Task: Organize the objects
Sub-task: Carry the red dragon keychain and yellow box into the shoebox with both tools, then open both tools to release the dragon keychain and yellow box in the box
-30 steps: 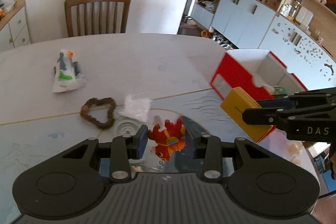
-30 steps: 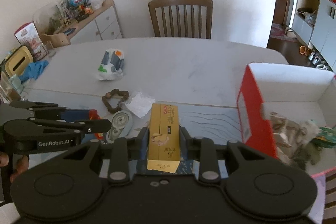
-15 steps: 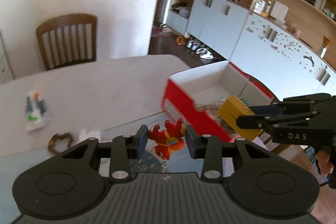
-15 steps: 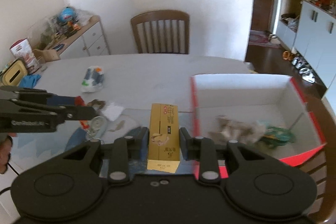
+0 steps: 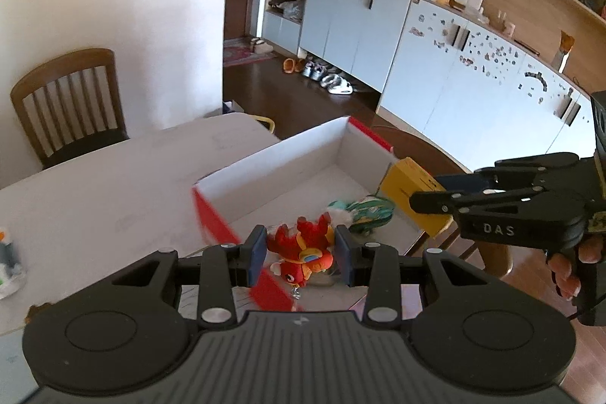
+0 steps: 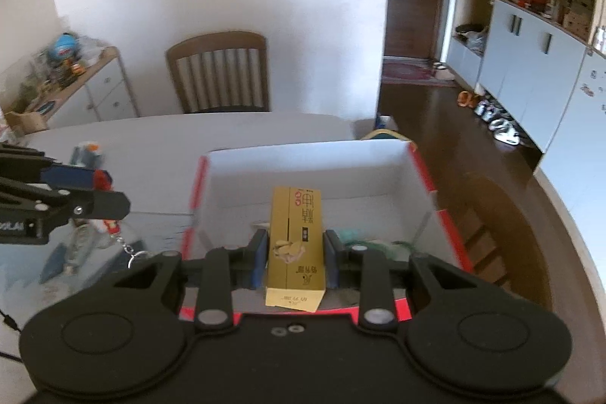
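Now the open red-and-white cardboard box (image 6: 310, 173) fills the space ahead of both pairs of fingers, where a second ago it stood off to the right with bare tabletop ahead of them; both loads have been carried from the white table (image 5: 113, 184) to hang above the box's interior, so in my judgement the carry is done and only the lowering and letting go remain. Inside the box, beyond the fingertips, a crumpled teal-green bundle (image 5: 361, 211) lies on the floor near the right wall, so the box is already partly filled. The right gripper (image 6: 291, 258) is clenched on a tall yellow cardboard carton with printed characters (image 6: 297, 237), its blue pads pressed flat on the two long sides; the carton's long axis runs straight forward along the fingers and tilts downward, its far end pointing at the box's back wall and its near end poking out behind the pads. The left gripper (image 5: 299, 252) grasps a small red plush dragon keychain (image 5: 303, 250) between its pads, above the box's near left corner; the toy lies crosswise, its horned head towards the right finger, and its metal ring (image 6: 136, 258) dangles below the fingers.
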Motion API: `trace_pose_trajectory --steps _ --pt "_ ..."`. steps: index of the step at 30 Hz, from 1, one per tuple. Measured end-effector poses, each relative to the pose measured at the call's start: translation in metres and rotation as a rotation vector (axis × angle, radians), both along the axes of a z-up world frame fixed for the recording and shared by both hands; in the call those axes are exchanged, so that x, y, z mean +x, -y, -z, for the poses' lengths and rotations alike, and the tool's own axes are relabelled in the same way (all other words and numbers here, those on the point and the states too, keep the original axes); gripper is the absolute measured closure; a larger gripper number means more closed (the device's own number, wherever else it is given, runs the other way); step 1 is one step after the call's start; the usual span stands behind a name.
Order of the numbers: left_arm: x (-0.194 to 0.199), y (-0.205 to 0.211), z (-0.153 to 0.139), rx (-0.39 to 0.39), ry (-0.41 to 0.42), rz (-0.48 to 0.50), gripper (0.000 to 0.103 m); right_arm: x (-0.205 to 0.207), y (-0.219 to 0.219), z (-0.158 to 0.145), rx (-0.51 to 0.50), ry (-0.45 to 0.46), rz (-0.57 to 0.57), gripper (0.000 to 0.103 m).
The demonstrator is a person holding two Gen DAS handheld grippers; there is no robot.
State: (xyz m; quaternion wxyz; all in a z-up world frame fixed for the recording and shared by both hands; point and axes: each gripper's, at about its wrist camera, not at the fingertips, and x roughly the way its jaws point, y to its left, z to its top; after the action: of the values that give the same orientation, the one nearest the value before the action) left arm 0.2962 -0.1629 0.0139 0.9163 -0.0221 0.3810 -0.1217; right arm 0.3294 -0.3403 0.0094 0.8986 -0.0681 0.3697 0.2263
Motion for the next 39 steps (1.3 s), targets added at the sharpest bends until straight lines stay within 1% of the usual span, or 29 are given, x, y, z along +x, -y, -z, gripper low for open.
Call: trace_pose_trajectory --steps 4,11,13,19,25,28,31,34,39 --pt "0.021 0.026 0.008 0.030 -0.024 0.014 0.066 0.023 0.015 0.008 -0.007 -0.005 0.014 0.074" --pt "0.052 0.067 0.036 0.093 -0.075 0.027 0.066 0.057 0.027 0.027 -0.003 -0.044 0.014 0.074" --pt "0.061 0.075 0.045 0.106 -0.098 0.027 0.066 0.069 0.028 0.035 0.005 -0.064 0.011 0.074" --pt "0.088 0.094 0.073 0.152 -0.162 0.021 0.066 0.106 0.030 0.062 -0.015 -0.109 0.013 0.074" --pt "0.109 0.102 0.093 0.185 -0.198 0.021 0.066 0.132 0.021 0.084 -0.013 -0.162 -0.002 0.074" --pt "0.119 0.101 0.104 0.201 -0.216 0.018 0.066 0.140 0.011 0.094 -0.038 -0.185 -0.018 0.074" --pt "0.126 0.101 0.112 0.202 -0.236 0.010 0.065 0.144 0.004 0.105 -0.076 -0.202 -0.023 0.074" --pt "0.130 0.101 0.118 0.197 -0.253 0.007 0.065 0.145 0.000 0.112 -0.082 -0.227 -0.032 0.074" --pt "0.132 0.097 0.126 0.188 -0.276 0.005 0.064 0.145 -0.001 0.114 -0.082 -0.237 -0.037 0.074"
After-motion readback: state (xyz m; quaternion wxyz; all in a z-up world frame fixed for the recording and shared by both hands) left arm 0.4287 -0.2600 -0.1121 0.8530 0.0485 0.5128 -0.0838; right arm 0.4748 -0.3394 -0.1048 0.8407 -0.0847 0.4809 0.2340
